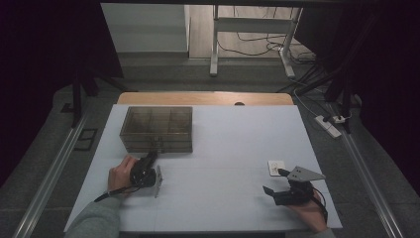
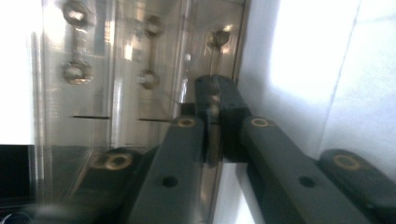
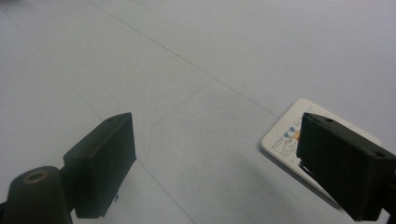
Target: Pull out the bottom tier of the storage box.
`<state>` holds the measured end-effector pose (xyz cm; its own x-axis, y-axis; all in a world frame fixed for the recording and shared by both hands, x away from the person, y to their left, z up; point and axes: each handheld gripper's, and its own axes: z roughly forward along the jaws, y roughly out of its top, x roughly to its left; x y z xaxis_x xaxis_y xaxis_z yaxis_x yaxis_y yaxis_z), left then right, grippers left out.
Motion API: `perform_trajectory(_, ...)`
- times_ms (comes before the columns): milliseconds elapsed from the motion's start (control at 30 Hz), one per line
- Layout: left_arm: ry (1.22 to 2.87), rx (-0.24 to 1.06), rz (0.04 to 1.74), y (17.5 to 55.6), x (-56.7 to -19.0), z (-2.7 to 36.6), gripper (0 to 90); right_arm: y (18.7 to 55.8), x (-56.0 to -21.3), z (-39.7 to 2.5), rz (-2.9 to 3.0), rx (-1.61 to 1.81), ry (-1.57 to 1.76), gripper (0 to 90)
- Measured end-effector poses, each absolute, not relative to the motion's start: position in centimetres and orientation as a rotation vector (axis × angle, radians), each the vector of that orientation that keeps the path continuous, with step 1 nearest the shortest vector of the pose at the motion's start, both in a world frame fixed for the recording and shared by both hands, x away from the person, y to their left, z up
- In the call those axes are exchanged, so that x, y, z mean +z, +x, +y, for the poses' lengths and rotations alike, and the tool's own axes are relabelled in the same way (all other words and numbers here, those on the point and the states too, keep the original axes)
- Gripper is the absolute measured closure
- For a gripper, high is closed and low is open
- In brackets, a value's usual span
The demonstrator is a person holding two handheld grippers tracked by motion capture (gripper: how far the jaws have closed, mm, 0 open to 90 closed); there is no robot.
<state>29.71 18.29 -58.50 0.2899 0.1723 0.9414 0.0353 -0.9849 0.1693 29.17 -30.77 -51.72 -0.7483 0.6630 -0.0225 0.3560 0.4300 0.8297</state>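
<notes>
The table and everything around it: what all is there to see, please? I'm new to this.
Table: one, white top, centre.
Drawer box: one, clear brownish plastic, table's far left.
Drawer handle: one, metal, between the left gripper's jaws.
Card: one, white with small print, near right.
Power strip: one, white, floor at right.
Desk frame: one, grey, background.
Left gripper: black, closed on the handle.
Right gripper: black, open beside the card.
Hands: two, holding the grippers.

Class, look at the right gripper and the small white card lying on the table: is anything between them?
Nothing visible. The right gripper is open, and the white card lies on bare table right beside one jaw, partly covered by it.
</notes>
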Motion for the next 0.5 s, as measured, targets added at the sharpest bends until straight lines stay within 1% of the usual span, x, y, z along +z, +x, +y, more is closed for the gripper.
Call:
perform_trajectory(100, 2.419, 1.796, 0.213, 29.71, -58.32, 18.33, 89.5, 29.17, -51.73, -30.76, 2.342, 1.234, 0.873, 11.5)
perform_trajectory(233, 2.469, 1.774, 0.197, 29.86, -58.81, 18.29, 88.7, 29.14, -51.71, -30.76, 2.342, 1.235, 0.872, 11.5)
perform_trajectory(333, 2.477, 1.778, 0.204, 30.02, -59.07, 18.28, 81.9, 29.17, -51.72, -30.78, 2.342, 1.236, 0.872, 11.5)
perform_trajectory(500, 2.48, 1.776, 0.2, 30.1, -59.03, 18.26, 81.1, 29.16, -51.76, -30.7, 2.338, 1.236, 0.873, 11.5)
